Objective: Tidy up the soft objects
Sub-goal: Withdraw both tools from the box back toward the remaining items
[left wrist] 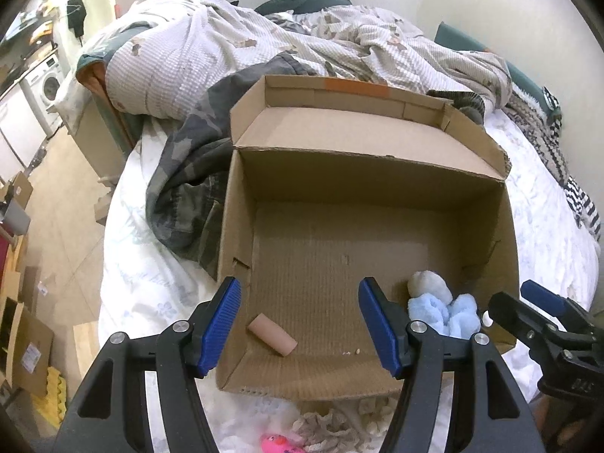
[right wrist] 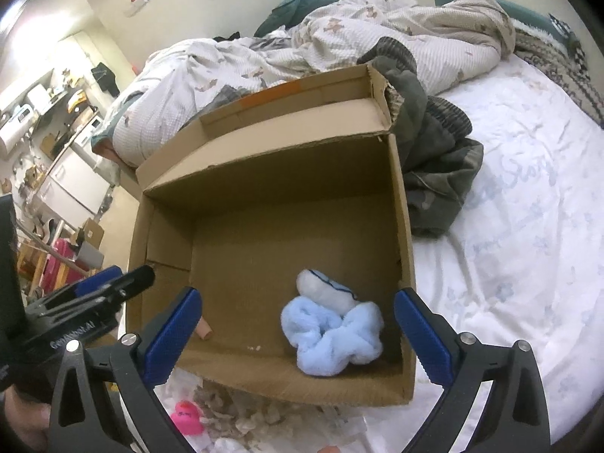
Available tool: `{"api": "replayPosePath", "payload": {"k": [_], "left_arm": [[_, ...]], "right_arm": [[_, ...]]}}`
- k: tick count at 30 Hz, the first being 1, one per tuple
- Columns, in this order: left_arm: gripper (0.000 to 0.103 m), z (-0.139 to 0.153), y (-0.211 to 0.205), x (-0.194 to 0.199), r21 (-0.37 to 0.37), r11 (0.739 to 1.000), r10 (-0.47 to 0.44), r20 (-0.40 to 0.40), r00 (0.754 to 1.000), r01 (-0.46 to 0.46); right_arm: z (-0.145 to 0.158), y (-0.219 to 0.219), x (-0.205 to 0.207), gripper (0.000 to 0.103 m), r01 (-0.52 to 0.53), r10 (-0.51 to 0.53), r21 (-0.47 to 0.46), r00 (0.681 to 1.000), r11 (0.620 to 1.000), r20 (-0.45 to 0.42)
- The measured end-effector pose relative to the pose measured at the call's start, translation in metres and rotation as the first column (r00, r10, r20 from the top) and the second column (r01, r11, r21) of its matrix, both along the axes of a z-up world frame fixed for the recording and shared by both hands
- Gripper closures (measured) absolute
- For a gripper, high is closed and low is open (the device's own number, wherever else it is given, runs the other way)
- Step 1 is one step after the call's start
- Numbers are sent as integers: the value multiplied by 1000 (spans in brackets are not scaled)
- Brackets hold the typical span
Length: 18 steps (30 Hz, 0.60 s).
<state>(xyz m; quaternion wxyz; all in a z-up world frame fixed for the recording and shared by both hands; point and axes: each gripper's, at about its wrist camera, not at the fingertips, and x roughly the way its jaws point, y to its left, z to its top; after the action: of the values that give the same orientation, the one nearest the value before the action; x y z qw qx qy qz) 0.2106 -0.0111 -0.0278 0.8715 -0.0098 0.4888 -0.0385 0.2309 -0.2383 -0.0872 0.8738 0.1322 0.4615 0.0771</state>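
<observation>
Right wrist: one box (right wrist: 400,204), two plushies (right wrist: 332,332).

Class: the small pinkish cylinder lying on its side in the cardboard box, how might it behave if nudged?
The small pinkish cylinder lies on its side on the flat floor of the cardboard box, so it would probably roll. It looks light, so it likely shifts easily. Whether it is stiff cannot be told.

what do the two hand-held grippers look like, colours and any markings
Both match: the left hand-held gripper and right hand-held gripper have black angular arms, round silver pivot bolts and ribbed blue finger pads. White lettering runs along the left one's black body, seen from the right wrist view. No cables or sleeves show.
</observation>
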Motion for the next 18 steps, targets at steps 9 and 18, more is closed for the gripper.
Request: {"api": "replayPosePath", "payload": {"k": [9,18], "left_arm": [[41,6,20,-18,-8,999,41,-12,999,-42],[41,-1,34,-54,65,997,52,-47,998,-49]], "right_arm": [[10,-3,-23,0,8,-7,-49,1000,999,8],[8,4,-58,0,19,-19,-22,999,1000,-34]]}}
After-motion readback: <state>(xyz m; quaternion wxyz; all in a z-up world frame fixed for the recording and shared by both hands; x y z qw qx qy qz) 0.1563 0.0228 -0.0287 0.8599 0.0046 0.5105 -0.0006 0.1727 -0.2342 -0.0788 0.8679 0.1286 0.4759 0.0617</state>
